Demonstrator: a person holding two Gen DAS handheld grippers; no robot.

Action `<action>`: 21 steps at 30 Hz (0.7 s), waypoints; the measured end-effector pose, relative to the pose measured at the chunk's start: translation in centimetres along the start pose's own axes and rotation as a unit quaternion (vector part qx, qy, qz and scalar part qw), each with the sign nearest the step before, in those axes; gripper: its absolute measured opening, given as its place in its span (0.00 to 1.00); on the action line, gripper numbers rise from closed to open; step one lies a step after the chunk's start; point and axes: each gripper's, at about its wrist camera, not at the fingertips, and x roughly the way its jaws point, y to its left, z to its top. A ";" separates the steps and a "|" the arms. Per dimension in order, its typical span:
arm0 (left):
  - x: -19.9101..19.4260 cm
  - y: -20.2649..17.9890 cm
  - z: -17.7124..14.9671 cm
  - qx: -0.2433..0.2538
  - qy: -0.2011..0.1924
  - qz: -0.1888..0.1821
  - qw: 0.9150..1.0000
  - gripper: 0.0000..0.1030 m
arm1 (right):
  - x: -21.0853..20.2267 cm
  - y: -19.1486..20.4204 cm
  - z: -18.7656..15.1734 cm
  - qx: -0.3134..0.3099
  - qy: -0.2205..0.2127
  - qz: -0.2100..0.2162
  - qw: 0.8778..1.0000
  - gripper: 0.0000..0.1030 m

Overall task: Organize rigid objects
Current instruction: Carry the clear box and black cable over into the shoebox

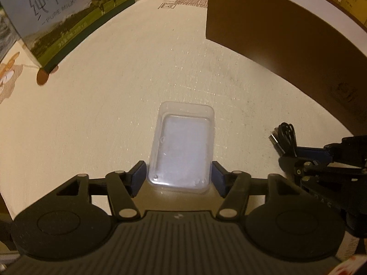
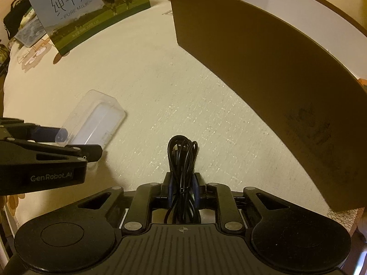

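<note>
Two held things: a clear plastic case [image 1: 181,146] sits between the fingers of the left gripper [image 1: 180,176]; a coiled black cable [image 2: 182,167] is pinched in the right gripper [image 2: 182,190]
Case, place: on the pale tablecloth [image 1: 103,119], its near end between the blue pads [image 1: 140,171], its far end free
Case, long axis: runs from 6 to 12 o'clock in the left wrist view, in line with the fingers
Left tool: fingers apart, flanking the near end of the case close on both sides; whether the pads press on it I cannot tell
Cable, place: the bundle stands up out of the right jaws toward 12 o'clock, its loop end lifted clear of the cloth as far as I can judge
Right tool: jaws drawn together, clamped on the cable
Which hand is nearer: the right one, judging by the right wrist view, where the brown box [image 2: 263,75] fills 1 to 3 o'clock, near the cable
Box from the case: at 1 to 2 o'clock in the left wrist view, bare cloth between
Edges: the box's upright wall faces both tools, so anything bound for it probably has to rise over that rim
Open room: wide bare cloth from 10 to 12 o'clock; a milk carton [image 1: 68,16] stands well apart at 10 to 11 o'clock
Hazard: the two tools are close side by side, so a sideways swing could knock them together
</note>
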 end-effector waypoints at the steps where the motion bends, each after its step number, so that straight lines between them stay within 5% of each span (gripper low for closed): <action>1: 0.1 -0.1 0.0 0.005 -0.001 0.001 1.000 0.58 | 0.0 0.0 0.0 -0.001 0.000 -0.001 1.000 0.13; 6: 0.8 -0.5 0.4 0.020 0.000 0.000 1.000 0.51 | 0.2 -0.5 0.3 0.008 0.000 0.004 1.000 0.13; 21: -2.6 -1.6 1.6 0.004 -0.003 0.006 1.000 0.50 | -3.6 -1.6 1.8 0.055 -0.015 -0.008 0.998 0.12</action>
